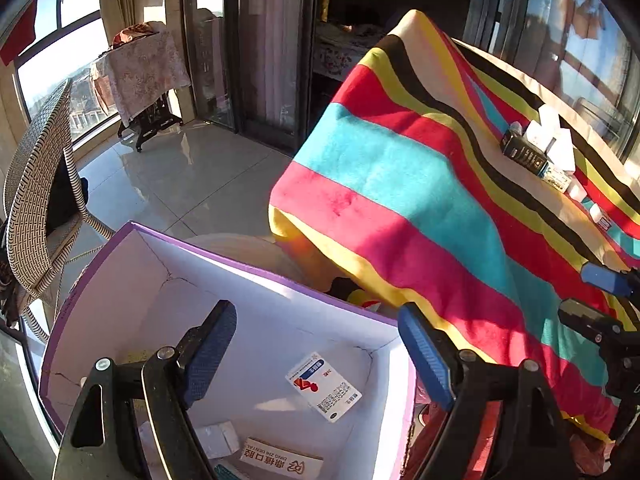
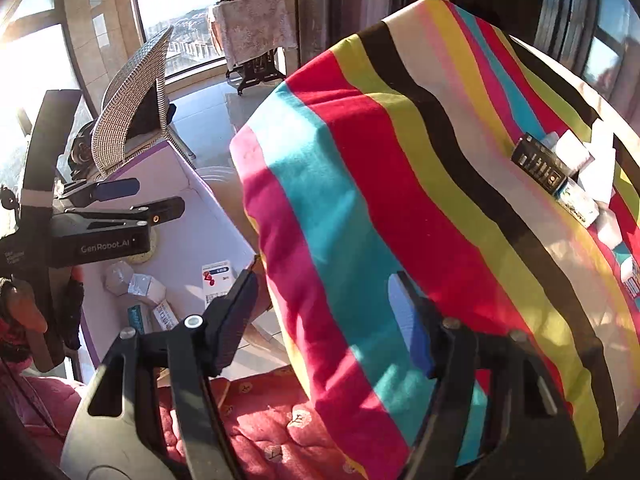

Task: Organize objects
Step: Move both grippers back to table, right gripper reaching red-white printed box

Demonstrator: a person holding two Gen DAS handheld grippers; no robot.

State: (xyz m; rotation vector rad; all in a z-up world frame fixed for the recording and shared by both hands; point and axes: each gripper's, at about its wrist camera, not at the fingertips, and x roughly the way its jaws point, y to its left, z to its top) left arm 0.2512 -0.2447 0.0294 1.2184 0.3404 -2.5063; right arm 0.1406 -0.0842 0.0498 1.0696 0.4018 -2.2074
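My left gripper (image 1: pixel 316 344) is open and empty above a purple-edged white box (image 1: pixel 240 276). Inside the box lie a white medicine box with a red and blue logo (image 1: pixel 324 386), a small white box (image 1: pixel 218 438) and a flat box with red Chinese writing (image 1: pixel 280 460). The purple box also shows in the right wrist view (image 2: pixel 188 204), with the left gripper (image 2: pixel 132 200) over it. My right gripper (image 2: pixel 324 320) is open and empty at the near edge of the striped blanket (image 2: pixel 400 200). A black box (image 2: pixel 540 166) and several white boxes (image 2: pixel 576 152) lie on the blanket's far right.
A wicker chair (image 1: pixel 36 200) stands left of the purple box. A cloth-covered stand (image 1: pixel 140 72) stands by the window. Tiled floor (image 1: pixel 192 176) lies between them. A red quilted cushion (image 2: pixel 260 420) lies below my right gripper.
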